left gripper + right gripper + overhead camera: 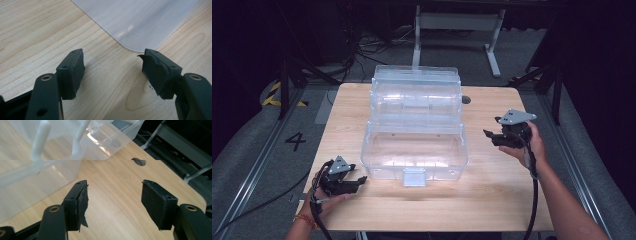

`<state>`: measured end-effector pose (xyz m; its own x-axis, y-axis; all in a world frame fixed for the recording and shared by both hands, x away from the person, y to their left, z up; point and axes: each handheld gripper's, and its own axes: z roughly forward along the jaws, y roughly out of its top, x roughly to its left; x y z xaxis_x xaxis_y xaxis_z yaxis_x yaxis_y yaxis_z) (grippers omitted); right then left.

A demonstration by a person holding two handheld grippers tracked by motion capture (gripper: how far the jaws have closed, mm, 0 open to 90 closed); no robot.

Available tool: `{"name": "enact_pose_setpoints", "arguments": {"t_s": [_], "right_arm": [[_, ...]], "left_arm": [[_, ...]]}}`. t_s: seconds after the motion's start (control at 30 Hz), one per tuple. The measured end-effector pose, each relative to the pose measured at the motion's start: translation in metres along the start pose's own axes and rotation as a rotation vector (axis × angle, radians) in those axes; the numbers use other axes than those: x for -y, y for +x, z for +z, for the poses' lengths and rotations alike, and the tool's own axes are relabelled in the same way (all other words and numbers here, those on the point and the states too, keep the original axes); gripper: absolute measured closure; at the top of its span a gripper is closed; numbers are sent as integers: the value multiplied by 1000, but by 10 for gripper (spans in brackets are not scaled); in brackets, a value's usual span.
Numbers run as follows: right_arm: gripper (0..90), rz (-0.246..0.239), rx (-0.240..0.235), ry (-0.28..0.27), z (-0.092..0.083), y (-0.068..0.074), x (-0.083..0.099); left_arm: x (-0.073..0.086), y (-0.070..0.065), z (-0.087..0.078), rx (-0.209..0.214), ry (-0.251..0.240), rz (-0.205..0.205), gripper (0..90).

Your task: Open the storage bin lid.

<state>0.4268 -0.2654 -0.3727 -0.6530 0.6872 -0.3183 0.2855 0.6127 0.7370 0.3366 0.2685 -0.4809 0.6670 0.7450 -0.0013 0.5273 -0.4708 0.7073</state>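
While the clear plastic box (414, 135) sat open in the middle of the table (492, 200), lid tilted back, you held both grippers beside it with nothing in them. Your left gripper (357, 183) rested near the box's front left corner, jaws parted and empty. Your right gripper (490, 136) hung off the right wall, jaws likewise apart over bare wood. By my reading you were between grasps. The next move would call for reaching the lid's edge or the front latch (414, 177) squarely.
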Motion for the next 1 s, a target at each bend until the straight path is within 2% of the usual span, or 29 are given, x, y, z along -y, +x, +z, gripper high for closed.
{"name": "enact_pose_setpoints", "arguments": {"t_s": [0.2, 0.4, 0.57, 0.73, 0.77, 0.83, 1.0], "right_arm": [[380, -25, -38, 18, -4, 12, 26], [374, -25, -46, 26, -9, 19, 46], [372, -25, -42, 15, -16, 26, 65], [367, 1, -58, 12, -21, 31, 84], [357, 13, -45, 19, -23, 33, 93], [354, 18, -43, 26, -23, 34, 96], [332, 86, -54, 44, -28, 36, 122]], "left_arm": [[0, 0, 0, 0, 0, -2, 347], [0, -1, 0, 1, -1, -10, 344], [-1, 1, 0, -1, 3, 7, 334], [-1, 0, 1, 3, 2, 6, 330], [-1, 1, 1, 0, 3, 9, 330], [-1, 1, 1, 1, 3, 8, 330], [-1, 1, 1, 0, 3, 9, 330]]}}
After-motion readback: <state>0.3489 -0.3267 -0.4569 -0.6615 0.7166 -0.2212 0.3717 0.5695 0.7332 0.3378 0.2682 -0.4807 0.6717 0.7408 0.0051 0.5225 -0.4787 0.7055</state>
